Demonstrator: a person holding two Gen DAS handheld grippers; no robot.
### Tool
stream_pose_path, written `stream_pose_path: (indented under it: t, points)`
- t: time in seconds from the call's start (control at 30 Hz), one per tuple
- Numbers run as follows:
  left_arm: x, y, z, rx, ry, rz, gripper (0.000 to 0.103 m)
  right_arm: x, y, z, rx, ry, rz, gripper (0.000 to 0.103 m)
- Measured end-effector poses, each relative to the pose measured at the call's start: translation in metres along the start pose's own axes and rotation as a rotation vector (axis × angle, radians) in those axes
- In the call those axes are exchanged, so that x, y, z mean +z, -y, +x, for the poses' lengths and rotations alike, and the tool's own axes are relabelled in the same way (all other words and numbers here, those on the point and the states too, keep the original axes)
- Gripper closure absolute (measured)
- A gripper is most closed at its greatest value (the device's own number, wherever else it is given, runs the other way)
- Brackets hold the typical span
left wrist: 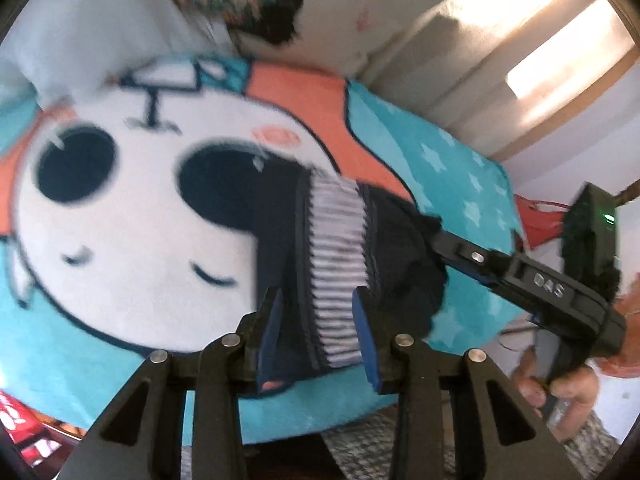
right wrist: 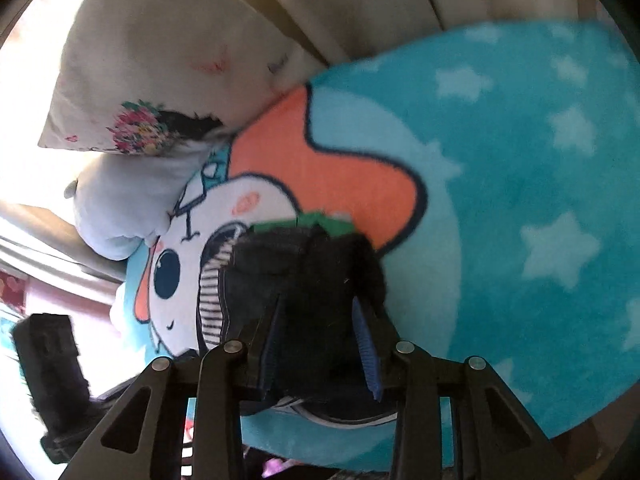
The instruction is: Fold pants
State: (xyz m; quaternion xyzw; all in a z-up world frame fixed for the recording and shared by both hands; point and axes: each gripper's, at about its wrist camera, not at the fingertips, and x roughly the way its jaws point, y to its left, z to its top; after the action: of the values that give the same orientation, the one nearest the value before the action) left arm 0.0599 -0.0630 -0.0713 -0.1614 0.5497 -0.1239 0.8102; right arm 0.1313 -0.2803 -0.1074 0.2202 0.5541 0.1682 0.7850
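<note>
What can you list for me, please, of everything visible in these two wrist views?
pants: one, dark navy with a white ribbed waistband, bunched on the blanket between both grippers' fingers.
blanket: one, turquoise with white stars, orange patch and a white cartoon face, spread under the pants.
pillow: one, cream with a floral print, behind the blanket.
red item: one, beyond the blanket's edge, blurred.
left gripper: black, blue pads, either side of the waistband.
right gripper: black, blue pads, astride dark cloth.
hand: one, holding the right gripper's handle.
</note>
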Motion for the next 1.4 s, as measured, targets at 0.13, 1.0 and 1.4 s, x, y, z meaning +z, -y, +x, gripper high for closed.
stream_pose_path:
  t: [0.13,1.0,1.4]
  points:
    - [0.005,-0.001,-0.025,0.151,0.081,0.012,0.062,-0.001,-0.012,-0.016,-0.057,0.067,-0.069,0.059]
    - [0.005,-0.012,-0.046,0.352,0.134,0.092,0.052,-0.028,-0.052,0.0,-0.123,0.054,-0.169,0.048]
    - [0.008,-0.006,-0.022,0.322,0.071,0.071,0.052,-0.022,-0.027,-0.004,-0.135,0.059,-0.123,0.046]
